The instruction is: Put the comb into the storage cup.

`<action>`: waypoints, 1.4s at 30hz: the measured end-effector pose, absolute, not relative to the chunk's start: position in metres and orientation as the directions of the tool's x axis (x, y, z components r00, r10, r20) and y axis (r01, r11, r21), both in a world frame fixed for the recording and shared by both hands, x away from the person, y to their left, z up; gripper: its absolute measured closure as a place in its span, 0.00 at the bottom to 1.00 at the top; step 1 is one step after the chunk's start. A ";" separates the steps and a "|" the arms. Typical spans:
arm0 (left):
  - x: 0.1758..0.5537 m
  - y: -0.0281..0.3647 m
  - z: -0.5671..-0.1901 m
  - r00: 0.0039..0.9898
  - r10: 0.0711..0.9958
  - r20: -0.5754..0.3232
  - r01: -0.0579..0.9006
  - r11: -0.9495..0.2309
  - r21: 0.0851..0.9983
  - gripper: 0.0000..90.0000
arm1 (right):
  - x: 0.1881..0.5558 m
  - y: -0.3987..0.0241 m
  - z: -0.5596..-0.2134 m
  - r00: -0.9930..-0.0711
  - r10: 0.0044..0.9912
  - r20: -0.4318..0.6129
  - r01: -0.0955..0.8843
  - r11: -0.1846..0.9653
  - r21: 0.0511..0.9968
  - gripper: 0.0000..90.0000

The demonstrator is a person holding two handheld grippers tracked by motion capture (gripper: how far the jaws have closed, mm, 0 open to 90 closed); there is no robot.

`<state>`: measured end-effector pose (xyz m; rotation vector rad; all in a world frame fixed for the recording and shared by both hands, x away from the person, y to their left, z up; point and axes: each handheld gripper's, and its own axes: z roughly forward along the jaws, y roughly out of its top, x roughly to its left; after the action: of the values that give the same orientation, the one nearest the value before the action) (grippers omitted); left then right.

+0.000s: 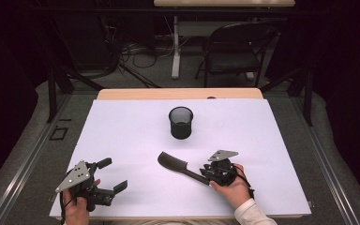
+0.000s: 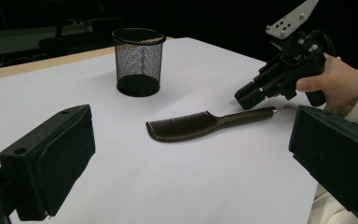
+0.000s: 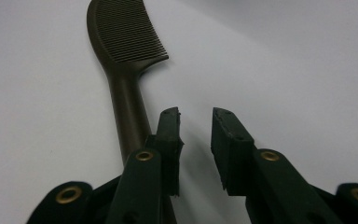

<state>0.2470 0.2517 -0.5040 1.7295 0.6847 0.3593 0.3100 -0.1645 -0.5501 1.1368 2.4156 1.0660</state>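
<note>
A dark comb lies flat on the white table, teeth end toward the middle and handle toward my right gripper. In the right gripper view the jaws stand a little apart with nothing between them. The comb's handle runs just outside the left jaw and passes under it. From the left gripper view, the right gripper hovers over the handle's tip while the comb rests on the table. My left gripper is held at the near left, jaws wide open and empty.
A black mesh cup stands upright beyond the comb, near the table's middle, also seen in the left gripper view. The white sheet covers the table. A folding chair and cables lie on the floor behind.
</note>
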 end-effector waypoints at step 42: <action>0.250 0.241 -0.505 0.755 0.636 -0.159 0.322 -0.150 0.935 0.00 | 0.312 -0.161 -0.523 -0.671 0.734 0.107 0.572 0.421 0.704 0.34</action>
<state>0.2501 0.2411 -0.5052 1.7515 0.7551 0.3249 0.3118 -0.1605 -0.5233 1.1485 2.4580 1.0879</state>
